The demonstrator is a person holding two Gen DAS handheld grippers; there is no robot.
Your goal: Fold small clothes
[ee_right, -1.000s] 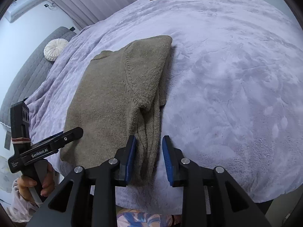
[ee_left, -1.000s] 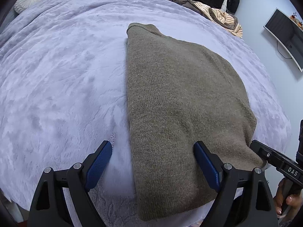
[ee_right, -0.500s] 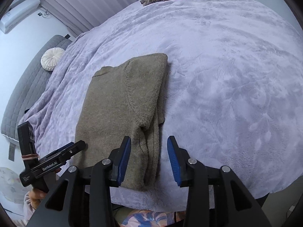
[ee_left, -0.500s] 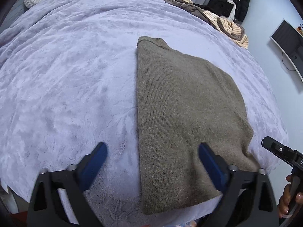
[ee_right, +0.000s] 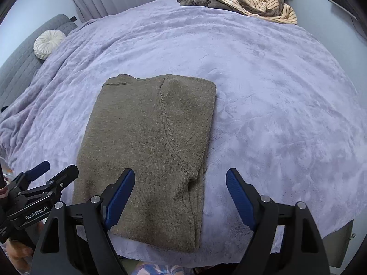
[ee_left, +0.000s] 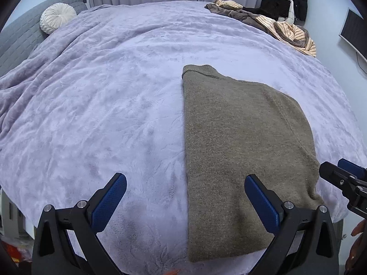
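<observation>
Olive knit sweater (ee_right: 146, 151) lying flat near the front edge of the lilac blanket (ee_right: 263, 91), folded lengthwise into a long panel, sleeve tucked along its right side. Just let go: right gripper (ee_right: 180, 197), clamped on that sleeve edge a second ago, jaws just opened wide, nothing pinched, now lifted clear above the cloth. Left gripper (ee_left: 184, 202) likewise spread to the full, straddling the sweater's left edge from above, touching nothing. Looks like the lengthwise fold done and released; most likely a crosswise fold, hem to collar, still to come. Readable writing: "GenRobot.AI" in white on the left gripper's body, seen from the right wrist view. Beyond, a heap of striped clothes (ee_right: 257, 2) at the far edge, round white cushion (ee_right: 47, 44) at the left.
</observation>
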